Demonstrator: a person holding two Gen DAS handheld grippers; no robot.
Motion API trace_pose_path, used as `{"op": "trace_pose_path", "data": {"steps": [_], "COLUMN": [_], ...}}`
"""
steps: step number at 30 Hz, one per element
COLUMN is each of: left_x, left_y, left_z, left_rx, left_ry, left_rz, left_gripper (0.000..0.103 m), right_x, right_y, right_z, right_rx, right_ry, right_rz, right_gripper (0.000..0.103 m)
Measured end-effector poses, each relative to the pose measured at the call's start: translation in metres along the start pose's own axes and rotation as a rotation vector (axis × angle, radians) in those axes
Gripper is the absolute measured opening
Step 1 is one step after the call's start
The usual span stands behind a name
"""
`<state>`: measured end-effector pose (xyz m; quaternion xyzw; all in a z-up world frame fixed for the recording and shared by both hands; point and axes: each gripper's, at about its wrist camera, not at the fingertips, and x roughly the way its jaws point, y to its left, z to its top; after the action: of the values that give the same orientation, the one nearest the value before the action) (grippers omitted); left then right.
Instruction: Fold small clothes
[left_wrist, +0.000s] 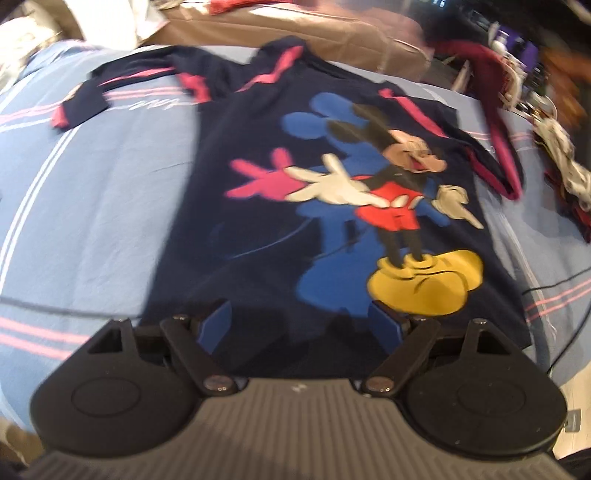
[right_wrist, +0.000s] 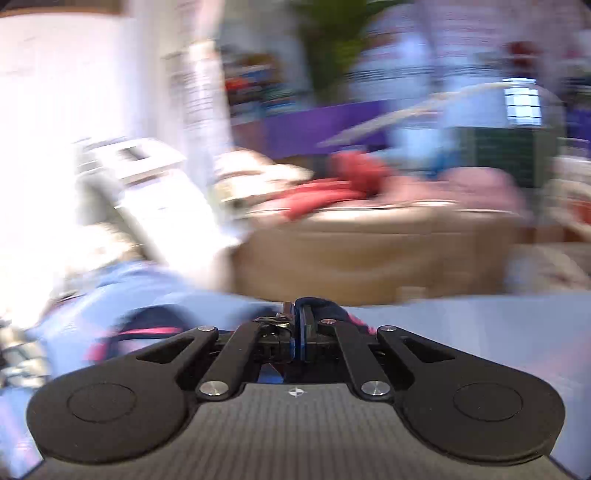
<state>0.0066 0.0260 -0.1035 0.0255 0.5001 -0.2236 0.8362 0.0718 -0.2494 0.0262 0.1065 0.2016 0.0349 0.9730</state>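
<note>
Sweatshirt (left_wrist: 332, 177), the navy one with the Mickey Mouse print (left_wrist: 391, 206), lay spread flat on your blue striped bedsheet (left_wrist: 92, 206), 1 pink-cuffed sleeve (left_wrist: 85, 107) stretched toward the left and a cardboard box (right_wrist: 369, 254) beyond it. You seemed to be at the first fold. Your left gripper (left_wrist: 299, 325) hung with jaws wide apart over the hem, holding nothing. Your right gripper (right_wrist: 299, 317) was pressed closed, apparently on navy fabric, though blur hid which part. Next, the left probably needed to pinch the hem.
</note>
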Motion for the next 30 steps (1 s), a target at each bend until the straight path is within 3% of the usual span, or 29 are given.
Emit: {"op": "trace_pose_path", "data": {"steps": [2, 5, 6, 7, 8, 9, 10, 11, 15, 21, 26, 30], "left_x": [-0.006, -0.011, -0.012, -0.011, -0.011, -0.01, -0.01, -0.008, -0.001, 0.028, 0.073, 0.111], "left_y": [0.015, 0.035, 0.039, 0.044, 0.047, 0.049, 0.051, 0.051, 0.053, 0.054, 0.056, 0.081], "left_z": [-0.004, -0.008, -0.009, -0.008, -0.007, -0.005, -0.003, 0.001, 0.027, 0.082, 0.112, 0.129], "left_rx": [-0.037, -0.083, -0.092, -0.095, -0.091, -0.085, -0.077, -0.066, -0.018, 0.015, 0.091, -0.05], "left_ry": [0.001, 0.002, 0.005, 0.008, 0.008, 0.006, 0.001, -0.007, -0.076, -0.214, -0.223, -0.12], "left_rz": [0.024, 0.053, 0.063, 0.068, 0.07, 0.073, 0.077, 0.079, 0.078, 0.131, 0.276, 0.181], "left_gripper": [0.082, 0.083, 0.083, 0.083, 0.084, 0.085, 0.086, 0.088, 0.088, 0.088, 0.087, 0.087], "right_x": [0.042, 0.088, 0.102, 0.112, 0.115, 0.117, 0.114, 0.108, 0.073, 0.016, -0.027, -0.049], "right_y": [0.051, 0.113, 0.128, 0.137, 0.139, 0.135, 0.132, 0.118, 0.053, -0.067, -0.135, -0.137], "right_z": [-0.002, -0.026, -0.034, -0.042, -0.05, -0.054, -0.057, -0.057, -0.054, -0.084, -0.12, -0.14], "right_rx": [-0.065, -0.129, -0.156, -0.167, -0.166, -0.154, -0.13, -0.101, -0.011, 0.175, 0.471, 0.539], "right_ry": [0.084, 0.183, 0.227, 0.259, 0.276, 0.292, 0.301, 0.296, 0.256, 0.305, 0.319, 0.319], "right_rz": [0.135, 0.186, 0.198, 0.218, 0.234, 0.24, 0.23, 0.218, 0.139, -0.186, -0.263, -0.306], "right_gripper": [0.004, 0.006, 0.016, 0.035, 0.046, 0.073, 0.092, 0.097, 0.098, 0.097, 0.097, 0.097]}}
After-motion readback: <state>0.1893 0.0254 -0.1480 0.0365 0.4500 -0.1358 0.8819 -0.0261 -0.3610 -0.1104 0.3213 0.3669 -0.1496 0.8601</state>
